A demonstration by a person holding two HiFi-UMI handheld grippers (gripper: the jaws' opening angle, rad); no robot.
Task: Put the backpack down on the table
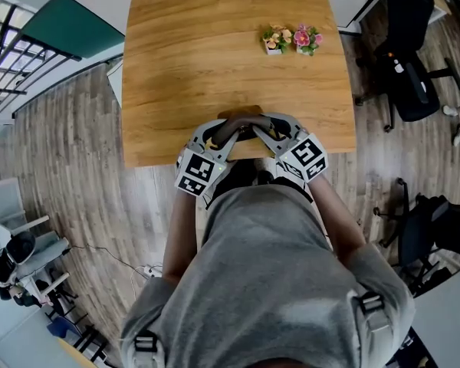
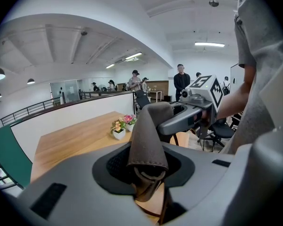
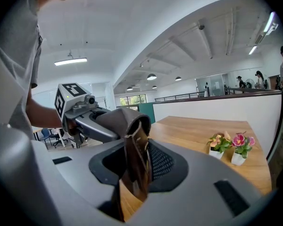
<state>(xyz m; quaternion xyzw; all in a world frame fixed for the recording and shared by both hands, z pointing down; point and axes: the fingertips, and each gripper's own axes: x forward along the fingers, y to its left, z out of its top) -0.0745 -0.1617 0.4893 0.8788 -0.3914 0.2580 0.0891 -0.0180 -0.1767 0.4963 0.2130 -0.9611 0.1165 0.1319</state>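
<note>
Wooden table (image 1: 215, 60) fills upper frame. Left gripper (image 1: 227, 134) and right gripper (image 1: 262, 132) clamp the backpack handle (image 1: 244, 117); person should lower both evenly.

Pinched in the left hand-held gripper (image 2: 148, 173), the backpack handle (image 2: 150, 131) reads as brown, matt, suede-like cloth with a soft nap and a stitched seam along its edge. That gripper's shell is smooth, matt grey plastic. The right hand-held gripper (image 3: 134, 173) has the same shell, and inside its hollow sits a black, rough mesh lining (image 3: 162, 163). Ahead of both, the counter (image 1: 215, 52) is warm wood with plain grain and a light satin sheen.
</note>
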